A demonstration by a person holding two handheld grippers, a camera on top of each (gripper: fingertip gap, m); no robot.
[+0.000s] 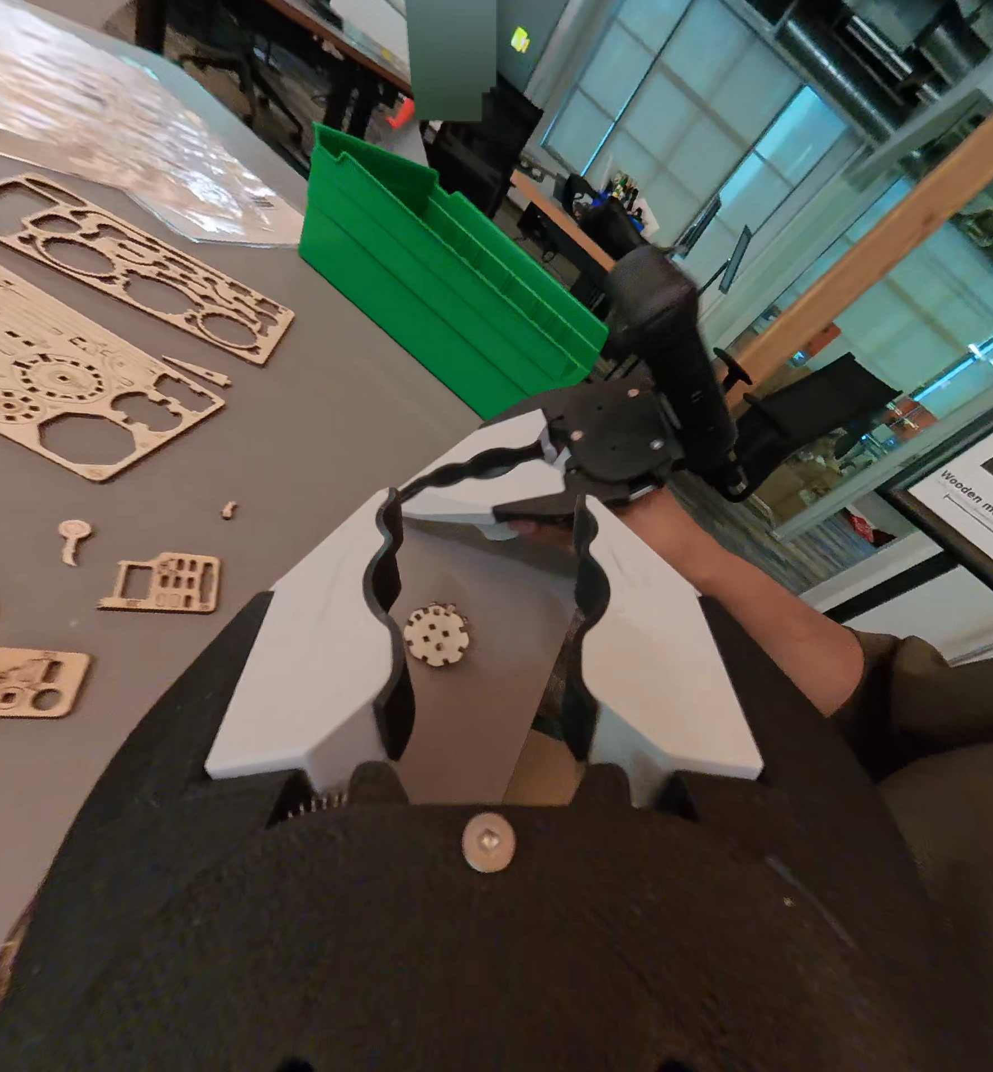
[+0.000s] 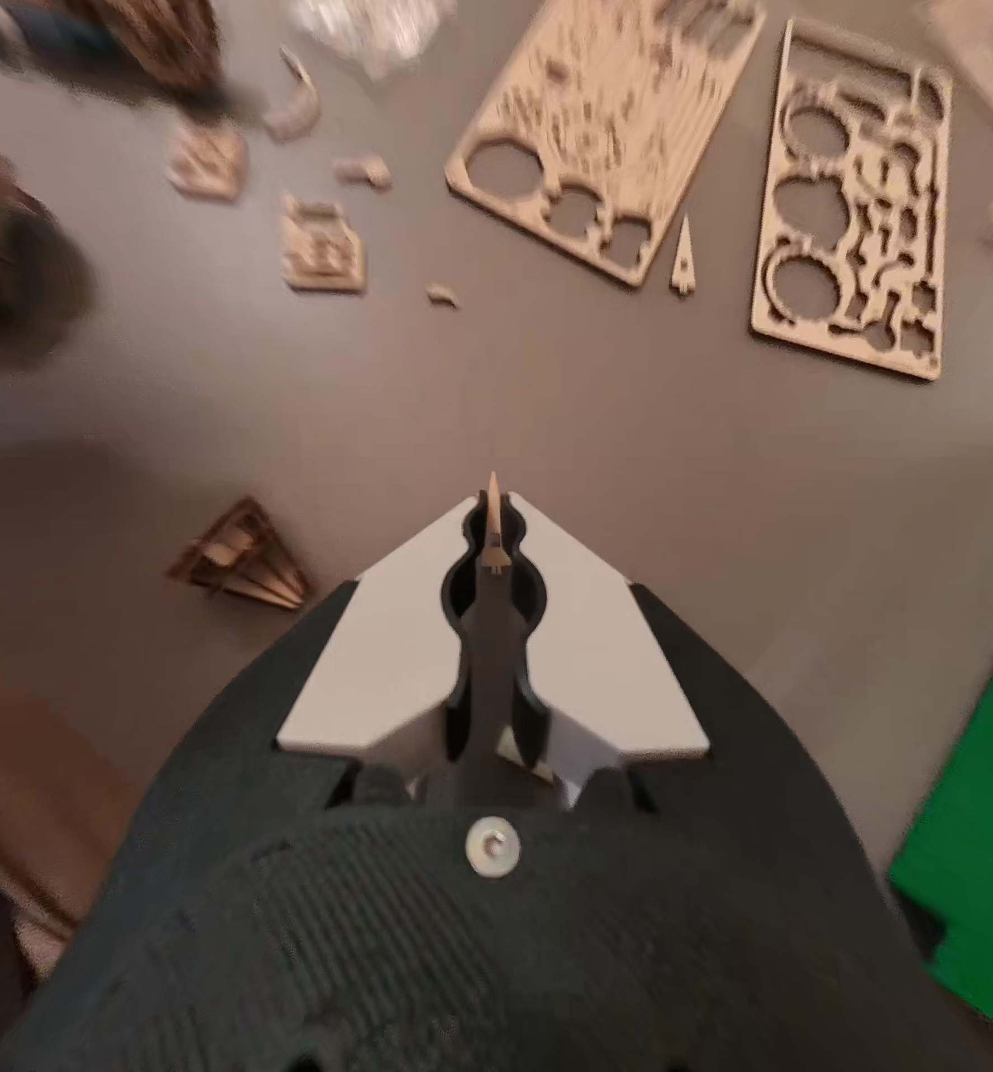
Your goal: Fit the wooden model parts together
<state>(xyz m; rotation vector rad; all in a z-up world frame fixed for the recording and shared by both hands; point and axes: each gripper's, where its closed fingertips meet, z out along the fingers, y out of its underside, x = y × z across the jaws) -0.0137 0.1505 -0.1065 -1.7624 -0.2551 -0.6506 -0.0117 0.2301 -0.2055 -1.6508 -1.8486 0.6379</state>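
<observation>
My left gripper (image 1: 487, 500) is open just above the grey table (image 1: 320, 464). A small round toothed wooden disc (image 1: 436, 635) lies on the table between its fingers, touching neither. My right gripper (image 2: 493, 503) is shut on a thin pointed wooden sliver (image 2: 493, 519), tip forward, above the table. It also shows in the left wrist view (image 1: 421, 499), crossing just beyond my left fingertips. A small part-built wooden frame (image 2: 239, 560) lies to the left of the right gripper.
Two punched-out wooden sheets (image 1: 128, 272) (image 1: 76, 400) lie at the left, also in the right wrist view (image 2: 598, 133) (image 2: 854, 214). Loose small parts (image 1: 166, 583) (image 1: 24, 681) (image 2: 683, 261) lie near them. A green bin (image 1: 453, 290) (image 2: 976, 812) stands at the table edge. Tip to tip, the grippers are about 12 cm apart.
</observation>
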